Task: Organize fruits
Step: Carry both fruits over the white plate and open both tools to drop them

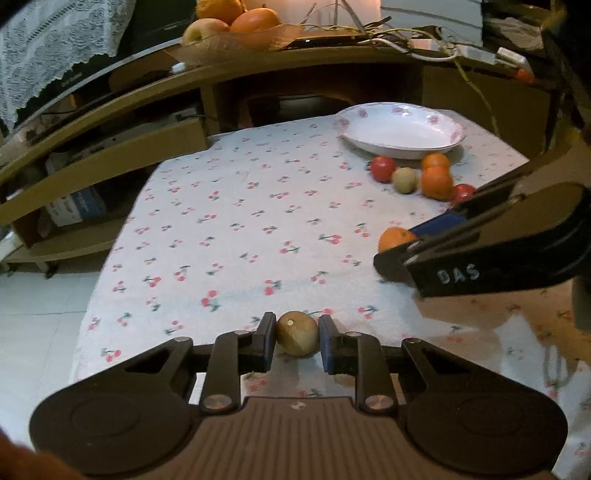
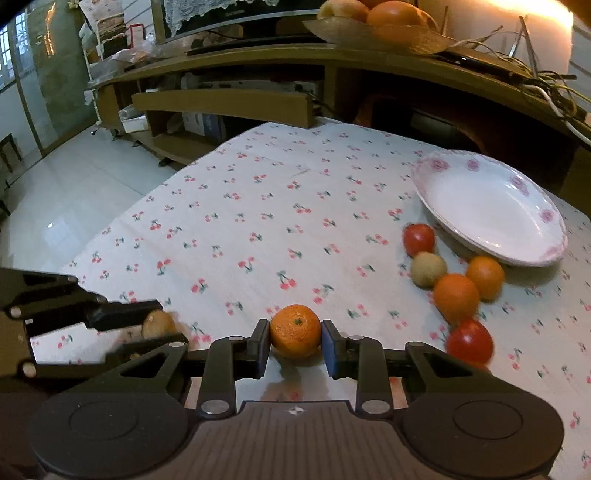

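Note:
My left gripper (image 1: 297, 338) is shut on a brown kiwi (image 1: 297, 338) low over the cherry-print tablecloth (image 1: 229, 229). My right gripper (image 2: 295, 341) is shut on an orange (image 2: 295, 330); it also shows in the left wrist view (image 1: 395, 238). A white floral plate (image 2: 487, 206) lies empty at the far right. Beside it lie a tomato (image 2: 418, 238), a kiwi (image 2: 428, 269), two oranges (image 2: 456, 297) and another tomato (image 2: 469, 341). The left gripper with its kiwi (image 2: 159, 325) shows at the left of the right wrist view.
A wooden TV unit (image 2: 229, 103) with shelves stands behind the table. A basket of fruit (image 2: 380, 26) and cables (image 2: 546, 88) sit on top of it. White tiled floor (image 2: 66, 195) lies to the left of the table.

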`<state>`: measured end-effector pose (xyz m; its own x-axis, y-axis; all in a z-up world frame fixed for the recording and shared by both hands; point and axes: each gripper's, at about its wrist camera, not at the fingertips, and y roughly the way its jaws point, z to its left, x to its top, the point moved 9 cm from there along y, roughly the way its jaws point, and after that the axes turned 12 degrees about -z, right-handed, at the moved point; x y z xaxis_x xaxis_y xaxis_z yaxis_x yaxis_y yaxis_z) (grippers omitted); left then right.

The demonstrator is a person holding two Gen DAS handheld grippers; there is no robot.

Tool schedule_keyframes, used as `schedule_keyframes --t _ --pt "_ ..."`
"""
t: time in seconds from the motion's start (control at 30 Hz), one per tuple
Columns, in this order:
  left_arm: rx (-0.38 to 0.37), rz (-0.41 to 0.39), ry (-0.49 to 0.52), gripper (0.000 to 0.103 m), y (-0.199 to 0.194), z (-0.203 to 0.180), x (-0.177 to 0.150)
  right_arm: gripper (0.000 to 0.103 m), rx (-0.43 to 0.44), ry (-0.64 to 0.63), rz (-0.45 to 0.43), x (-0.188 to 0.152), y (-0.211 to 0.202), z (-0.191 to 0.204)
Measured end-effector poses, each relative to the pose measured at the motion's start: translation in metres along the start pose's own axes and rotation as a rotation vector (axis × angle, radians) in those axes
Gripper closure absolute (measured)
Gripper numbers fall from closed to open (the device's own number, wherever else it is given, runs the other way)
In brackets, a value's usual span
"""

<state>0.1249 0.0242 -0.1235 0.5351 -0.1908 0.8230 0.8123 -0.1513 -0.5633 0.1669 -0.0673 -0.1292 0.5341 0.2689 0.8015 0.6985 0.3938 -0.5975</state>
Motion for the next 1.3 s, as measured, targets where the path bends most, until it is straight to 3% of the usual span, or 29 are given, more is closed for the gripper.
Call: schedule_keyframes --t 0.5,0.57,0.8,1.07,1.17,1.3 --pt "-0.007 -0.004 0.061 0.070 0.000 -0.010 0.000 0.065 0.003 -0.021 0.002 -0.007 0.000 -0.002" --pt "0.000 0.001 0.064 0.070 0.000 -0.011 0.000 0.072 -0.001 -0.019 0.012 -0.007 -0.002 -0.003" --pt "-0.017 0.013 0.049 0.074 -0.002 -0.022 0.011 0.073 -0.023 0.014 -0.004 -0.004 -0.029 -0.012" --pt "-0.046 -0.026 0.016 0.074 0.009 -0.045 0.067 0.073 -0.138 0.079 -0.094 0.024 -0.064 -0.064" --pt "-0.068 -0.078 0.056 0.074 0.027 -0.055 0.100 0.073 -0.177 0.103 -0.123 0.040 -0.062 -0.087" --pt "-0.090 -0.094 0.024 0.074 0.064 -0.062 0.131 0.073 -0.227 0.120 -0.119 0.049 -0.044 -0.117"
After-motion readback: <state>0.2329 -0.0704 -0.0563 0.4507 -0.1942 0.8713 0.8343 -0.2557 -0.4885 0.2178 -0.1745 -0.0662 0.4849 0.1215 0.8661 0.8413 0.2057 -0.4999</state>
